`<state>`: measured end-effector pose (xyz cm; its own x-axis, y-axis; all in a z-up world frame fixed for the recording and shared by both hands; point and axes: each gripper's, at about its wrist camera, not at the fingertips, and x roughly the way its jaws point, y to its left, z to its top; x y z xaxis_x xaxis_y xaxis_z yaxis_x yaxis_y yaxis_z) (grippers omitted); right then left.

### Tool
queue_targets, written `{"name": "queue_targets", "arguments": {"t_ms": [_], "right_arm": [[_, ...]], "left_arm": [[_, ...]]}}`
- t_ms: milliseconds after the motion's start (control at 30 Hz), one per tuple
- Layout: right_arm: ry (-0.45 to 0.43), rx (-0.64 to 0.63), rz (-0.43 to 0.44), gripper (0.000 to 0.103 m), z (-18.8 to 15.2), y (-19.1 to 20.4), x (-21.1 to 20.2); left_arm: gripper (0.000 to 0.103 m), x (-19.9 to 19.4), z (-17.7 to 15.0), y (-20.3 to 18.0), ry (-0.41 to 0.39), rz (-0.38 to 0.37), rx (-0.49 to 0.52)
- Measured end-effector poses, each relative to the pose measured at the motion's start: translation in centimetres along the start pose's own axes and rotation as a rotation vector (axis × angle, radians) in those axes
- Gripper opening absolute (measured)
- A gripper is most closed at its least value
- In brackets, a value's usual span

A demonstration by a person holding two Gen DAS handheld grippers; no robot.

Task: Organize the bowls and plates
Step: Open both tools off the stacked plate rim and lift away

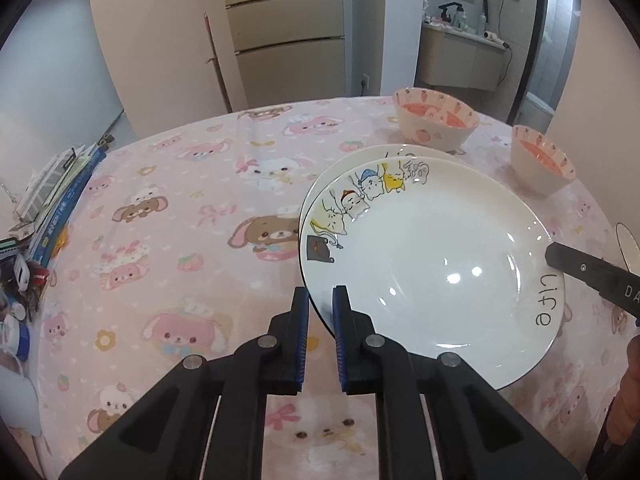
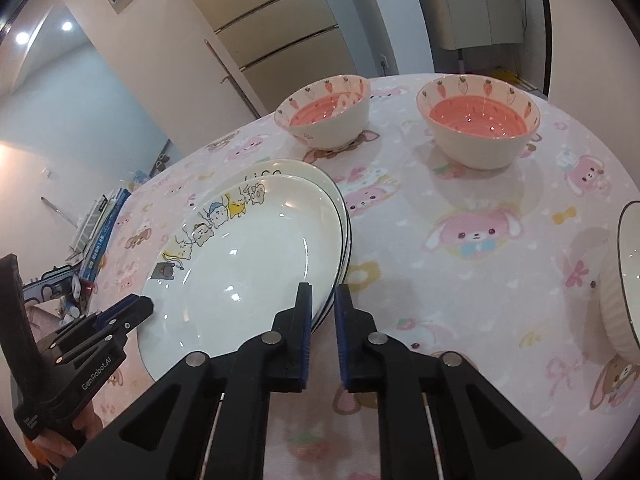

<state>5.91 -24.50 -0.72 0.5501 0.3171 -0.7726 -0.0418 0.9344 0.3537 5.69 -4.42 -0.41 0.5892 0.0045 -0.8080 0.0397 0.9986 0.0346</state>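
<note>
The left gripper (image 1: 321, 294) has its two blue-padded fingers on either side of the near-left rim of the top plate (image 1: 432, 264), one above and one below; a narrow gap shows between the pads, and whether they actually pinch the rim I cannot tell. The right gripper (image 2: 323, 294) straddles the opposite edge of the same plate in the same way, and again the pictures do not show for sure whether it is clamped. Taking the plate from both sides probably keeps the wide, shallow dish level and stops it tipping.

That plate, with little cartoon animals along its rim, sits nested on a second plate (image 1: 400, 150) of the same kind, whose edge peeks out behind it, so stacking seems to be under way. The pile rests on the pink tablecloth (image 1: 180, 200). Beyond it stand two pink bowls with carrot borders, the left bowl (image 2: 324, 114) and the right bowl (image 2: 478, 120), apart from each other and not yet stacked. A ribbed white dish (image 2: 624, 280) lies at the right edge.
</note>
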Motion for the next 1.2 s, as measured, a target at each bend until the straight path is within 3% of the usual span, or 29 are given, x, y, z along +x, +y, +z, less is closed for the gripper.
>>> {"name": "queue_targets", "arguments": {"t_ms": [300,667,1200], "right_arm": [[-0.015,-0.001,-0.039,0.009,0.8,0.2,1.1],[0.016,0.006,-0.02,0.009,1.0,-0.1,2.1],[-0.05,-0.032,-0.028,0.009,2.0,0.8,-0.6]], "left_arm": [[0.01,1.0,0.4,0.0,-0.017,-0.002,0.007],[0.008,1.0,1.0,-0.3,-0.033,-0.023,0.027],[0.008,-2.6,1.9,-0.7,-0.144,-0.057,0.032]]}}
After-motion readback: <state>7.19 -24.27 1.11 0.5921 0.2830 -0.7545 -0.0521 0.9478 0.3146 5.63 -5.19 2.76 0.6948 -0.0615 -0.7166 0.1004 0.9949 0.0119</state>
